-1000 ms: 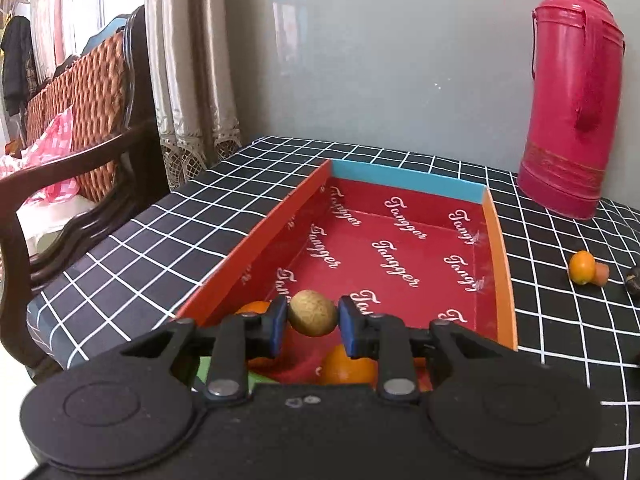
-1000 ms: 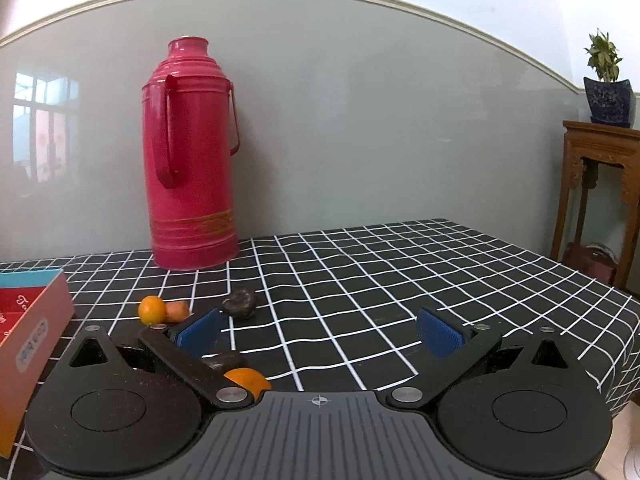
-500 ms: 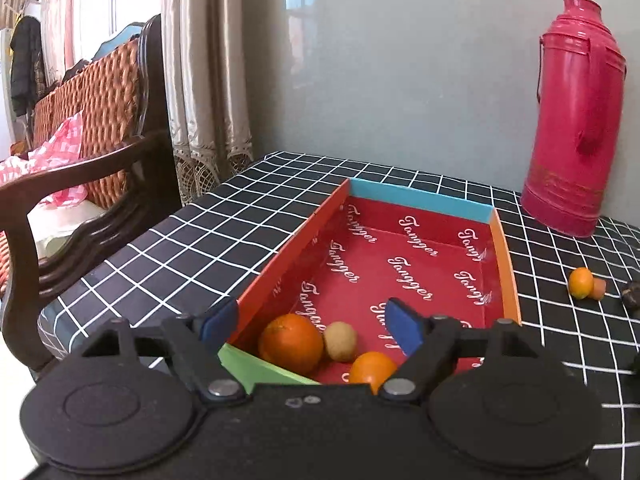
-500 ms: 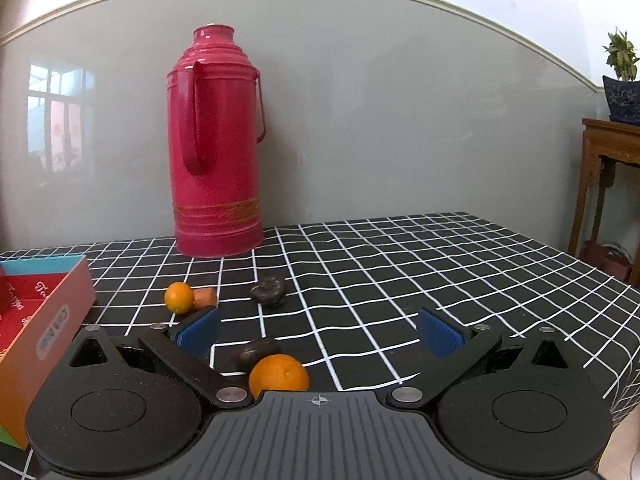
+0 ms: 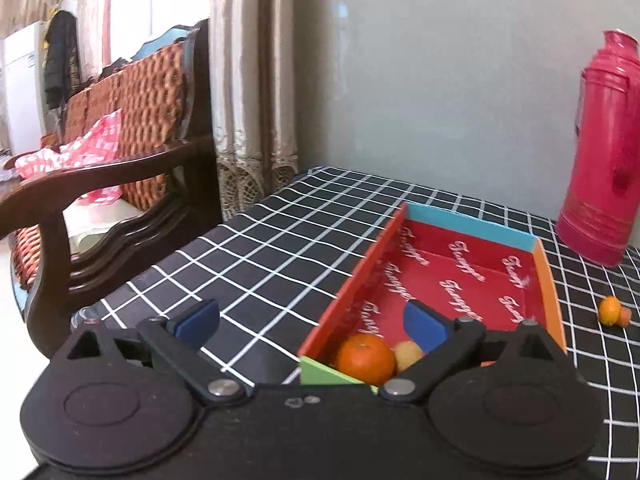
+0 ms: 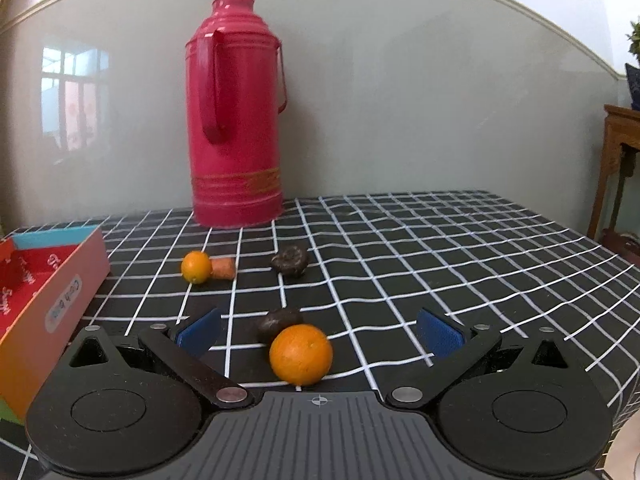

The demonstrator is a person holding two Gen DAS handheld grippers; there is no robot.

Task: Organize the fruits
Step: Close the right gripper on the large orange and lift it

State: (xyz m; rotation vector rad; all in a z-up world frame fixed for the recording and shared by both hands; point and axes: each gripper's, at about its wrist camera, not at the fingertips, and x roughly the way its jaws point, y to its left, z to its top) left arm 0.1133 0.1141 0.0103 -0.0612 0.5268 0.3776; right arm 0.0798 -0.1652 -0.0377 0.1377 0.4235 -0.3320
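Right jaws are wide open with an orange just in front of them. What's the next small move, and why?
Probably ease the right gripper forward so its jaws straddle the orange, then close. The orange lies on the tablecloth between the open pads with nothing gripped, a dark fruit touching it behind. The left gripper is opening, empty, near the box.

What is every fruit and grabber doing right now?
left gripper: jaws opening, nothing between them
right gripper: open around big orange, not touching
big orange: on the tablecloth
box: open, holding an orange and a pale fruit
thermos: upright
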